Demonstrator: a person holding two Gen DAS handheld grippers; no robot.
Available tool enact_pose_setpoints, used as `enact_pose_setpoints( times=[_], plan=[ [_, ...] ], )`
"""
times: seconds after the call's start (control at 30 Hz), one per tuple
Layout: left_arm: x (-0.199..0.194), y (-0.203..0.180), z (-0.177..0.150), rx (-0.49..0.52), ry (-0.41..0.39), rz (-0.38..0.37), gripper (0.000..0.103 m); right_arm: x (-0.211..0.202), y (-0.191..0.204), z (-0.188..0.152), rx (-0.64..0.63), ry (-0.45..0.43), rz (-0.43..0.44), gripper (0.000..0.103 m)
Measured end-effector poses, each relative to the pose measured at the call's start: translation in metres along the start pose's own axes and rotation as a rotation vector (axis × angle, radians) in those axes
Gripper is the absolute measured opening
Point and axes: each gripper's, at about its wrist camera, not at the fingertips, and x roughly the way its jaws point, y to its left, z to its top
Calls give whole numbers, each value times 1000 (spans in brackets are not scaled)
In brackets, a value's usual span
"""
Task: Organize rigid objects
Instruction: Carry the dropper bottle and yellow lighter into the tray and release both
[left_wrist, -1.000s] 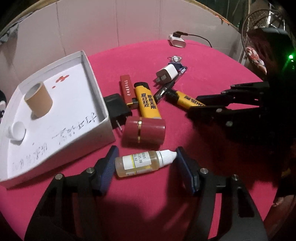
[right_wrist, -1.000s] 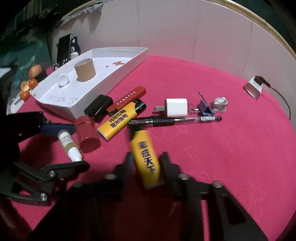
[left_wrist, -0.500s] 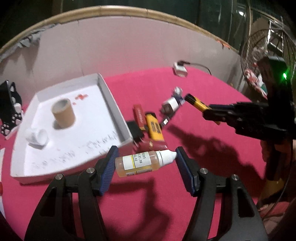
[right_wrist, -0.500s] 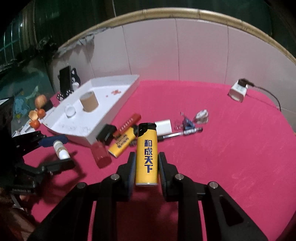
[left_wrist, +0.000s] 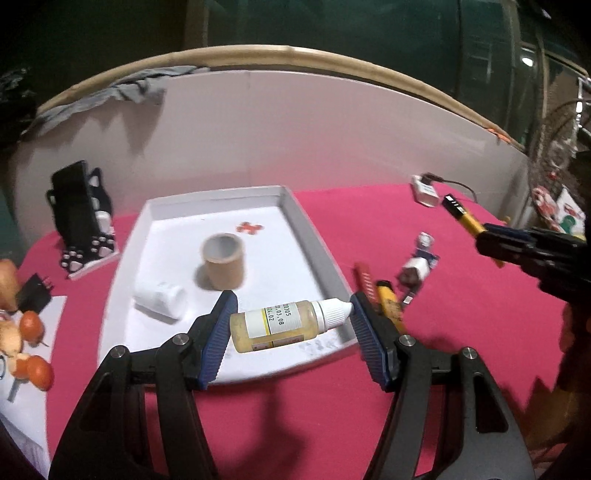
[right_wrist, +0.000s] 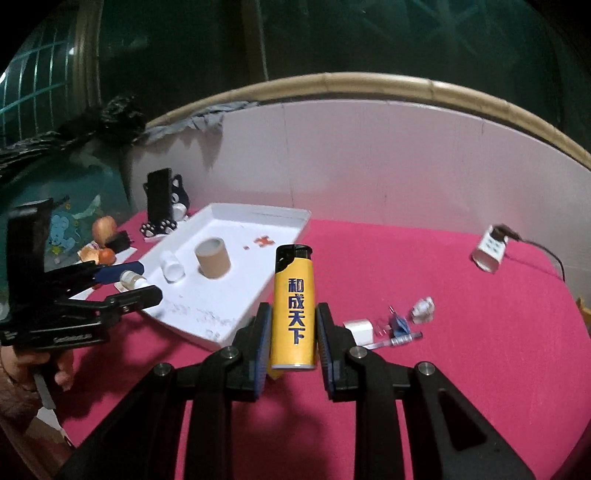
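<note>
While the red tablecloth (right_wrist: 461, 280) filled most of both views, the white tray (left_wrist: 314, 236) lay on its left part, holding a cardboard tube (left_wrist: 223, 260) upright and a small white bottle (left_wrist: 160, 301) on its side just beside it. Only the left wrist view showed the left gripper (left_wrist: 291, 328) pinching a dropper bottle (left_wrist: 280, 325) lengthways, base against one blue pad and white cap against the other, raised above the tray's near edge; from the right wrist view that bottle (right_wrist: 133, 281) was mostly hidden between the left gripper's (right_wrist: 127, 282) fingers. Only the right wrist view showed the right gripper (right_wrist: 293, 336) clamped on a yellow lighter (right_wrist: 294, 314) that stood upright, black top up, lifted clear of the cloth; in the left wrist view just its (left_wrist: 461, 214) top end poked out of the right gripper (left_wrist: 491, 240). A second yellow lighter (left_wrist: 389, 304) and a red stick (left_wrist: 364, 282) lay beside the tray's right wall, partly behind the left gripper's right finger and blurred. Further right sat a white charger plug (right_wrist: 360, 330), a pen (right_wrist: 397, 341), a blue binder clip (right_wrist: 399, 322) and a crumpled shiny scrap (right_wrist: 423, 308), close together. A white adapter (right_wrist: 489, 254) with a cable lay well apart near the back wall. A cat-paw phone stand (left_wrist: 85, 221) stood left of the tray, with fruit (left_wrist: 33, 347) cut off at the frame edge.
</note>
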Motion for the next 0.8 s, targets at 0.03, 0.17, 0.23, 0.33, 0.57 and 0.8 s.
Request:
enact_pose_setpoints(
  times=[0.03, 0.17, 0.23, 0.33, 0.57, 0.8],
  plan=[
    [0, 4, 1, -5, -1, 12, 63, 1, 3, 3, -1, -5, 4, 22],
    [2, 18, 7, -23, -7, 54, 63, 8, 15, 19, -16, -19, 32, 22],
    [3, 24, 12, -25, -13, 78, 63, 14, 23, 28, -26, -23, 46, 22],
    [7, 38, 20, -44, -23, 118, 63, 23, 32, 39, -27, -17, 68, 22],
    [24, 81, 34, -138, -18, 193, 63, 62, 59, 55, -44, 32, 115, 22],
    [59, 129, 33, -300, 61, 229, 63, 118, 77, 42, -32, 159, 112, 22]
  ],
)
